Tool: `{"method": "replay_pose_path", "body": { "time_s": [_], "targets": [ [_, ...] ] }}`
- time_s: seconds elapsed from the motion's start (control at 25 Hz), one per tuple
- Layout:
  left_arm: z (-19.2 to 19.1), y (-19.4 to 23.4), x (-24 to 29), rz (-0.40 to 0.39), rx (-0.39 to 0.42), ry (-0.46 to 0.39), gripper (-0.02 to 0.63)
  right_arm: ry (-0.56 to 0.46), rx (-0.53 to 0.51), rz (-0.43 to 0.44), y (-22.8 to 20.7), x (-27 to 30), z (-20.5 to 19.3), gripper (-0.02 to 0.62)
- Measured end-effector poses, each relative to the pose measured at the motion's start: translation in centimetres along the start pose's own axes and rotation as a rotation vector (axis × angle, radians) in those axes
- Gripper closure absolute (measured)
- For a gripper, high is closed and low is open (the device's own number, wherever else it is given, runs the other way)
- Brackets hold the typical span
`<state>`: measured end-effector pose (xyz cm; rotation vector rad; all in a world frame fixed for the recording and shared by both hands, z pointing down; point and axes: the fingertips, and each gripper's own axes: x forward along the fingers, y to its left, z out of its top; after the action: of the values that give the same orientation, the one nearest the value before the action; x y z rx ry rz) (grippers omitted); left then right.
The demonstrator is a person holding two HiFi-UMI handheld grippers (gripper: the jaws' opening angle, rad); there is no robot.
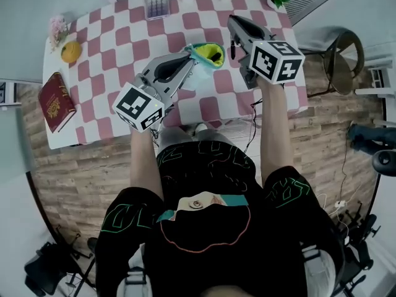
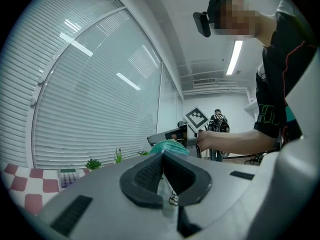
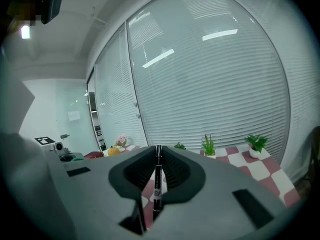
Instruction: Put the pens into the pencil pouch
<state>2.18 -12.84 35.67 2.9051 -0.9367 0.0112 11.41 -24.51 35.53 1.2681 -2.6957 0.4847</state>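
From the head view, the left gripper [image 1: 189, 63] is pinched on the rim of the pencil pouch [image 1: 209, 54], lifting it clear of the checked table [image 1: 117, 48] with its yellow-lined mouth facing up and open, apparently so that something can be dropped in. The right gripper [image 1: 235, 27] stands just beside that mouth and a little beyond it, with a dark pen [image 1: 232, 48] hanging down from its jaws toward the cloth. In the left gripper view, the left gripper [image 2: 161, 157] has its jaws narrowed onto a pale fold of the pencil pouch [image 2: 170, 145], whose teal edge bunches up just past the tips – a grip on the edge that leaves the opening free. In the right gripper view, the right gripper [image 3: 158, 155] is clamped on the pen [image 3: 157, 183], which stands nearly upright between the pads and is gripped near its top, so the long lower part can lead into the pouch. No pen shows inside the pouch yet, so I judge this one is on its way in.
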Motion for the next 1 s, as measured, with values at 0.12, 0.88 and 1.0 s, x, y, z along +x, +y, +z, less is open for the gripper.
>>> {"method": "replay_pose_path", "body": {
  "time_s": [0.12, 0.88, 1.0],
  "targets": [
    [0.4, -0.1, 0.2, -0.001, 0.009, -0.005, 0.604, -0.043, -0.009, -0.001, 0.6, -1.0, 1.3, 0.554],
    [1.7, 0.2, 0.8, 0.012, 0.045, -0.025, 0.604, -0.294, -0.034, 0.037, 3.2, -5.6, 9.4, 0.554],
    [1.6, 0.2, 1.0, 0.011, 0.045, -0.021, 0.604, -0.321, -0.031, 0.057, 3.9, -5.8, 10.0, 0.554]
  ]
}}
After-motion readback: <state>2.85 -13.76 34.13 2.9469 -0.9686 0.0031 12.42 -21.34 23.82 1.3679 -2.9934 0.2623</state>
